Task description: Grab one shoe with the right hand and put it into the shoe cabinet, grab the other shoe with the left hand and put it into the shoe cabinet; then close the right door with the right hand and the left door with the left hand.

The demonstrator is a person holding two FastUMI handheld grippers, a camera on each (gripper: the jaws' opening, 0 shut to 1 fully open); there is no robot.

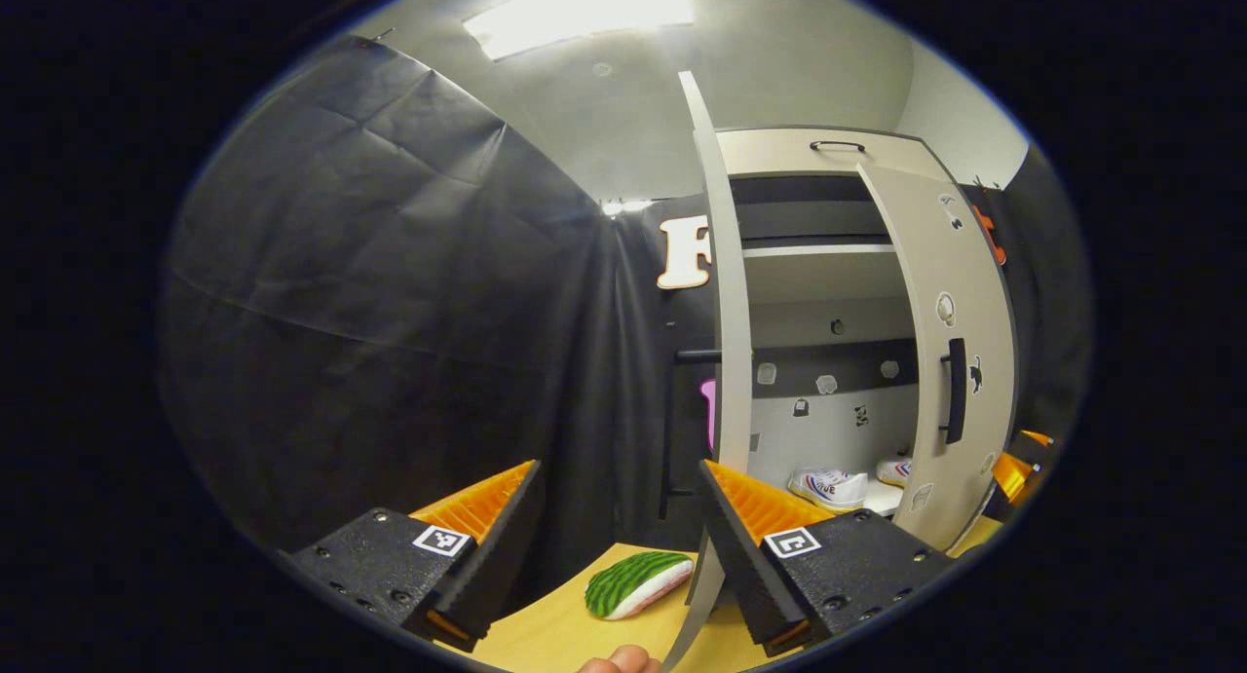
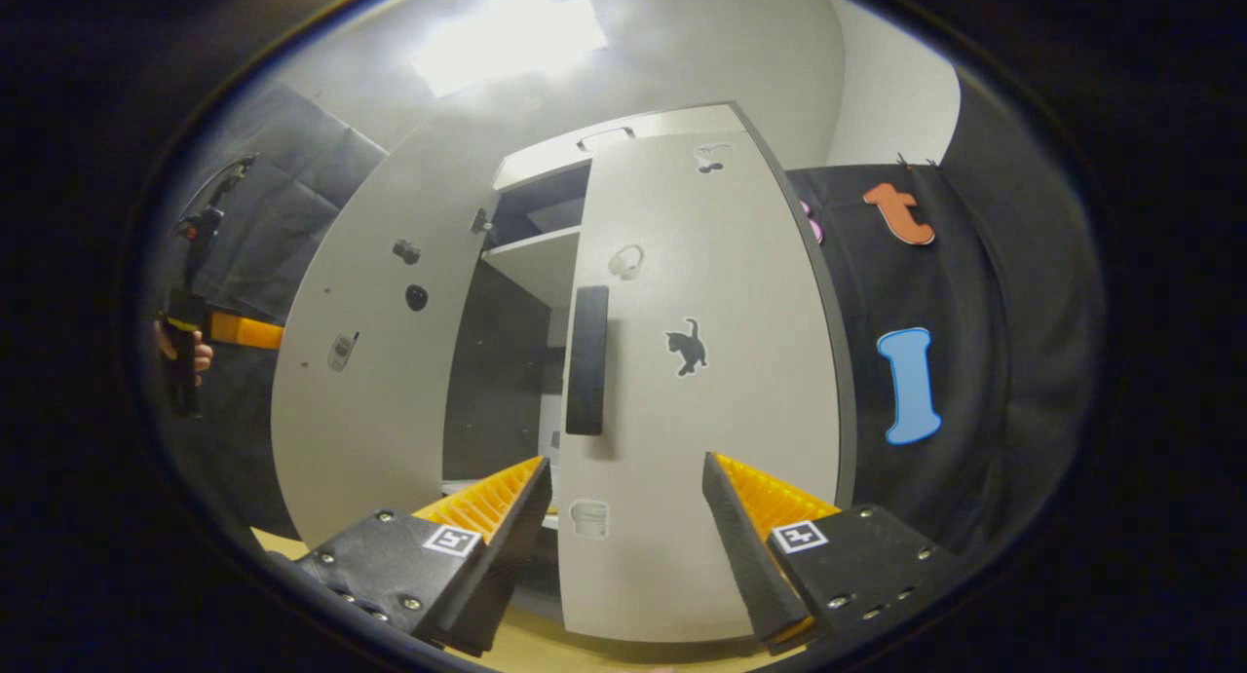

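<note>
Looking past our spread left hand-held gripper [image 1: 619, 517], we see both shoes [image 1: 830, 486] inside the cabinet [image 1: 818, 293] at lower right; our right hand-held gripper [image 2: 623, 507], also spread, faces the right door [image 2: 701, 381].

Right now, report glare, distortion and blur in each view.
Left gripper view: the ceiling light blows out to white; fisheye bows the left door edge; both shoes stay sharp. Right gripper view: haze spreads from the light over the cabinet top, softening it; the right door bulges.
</note>
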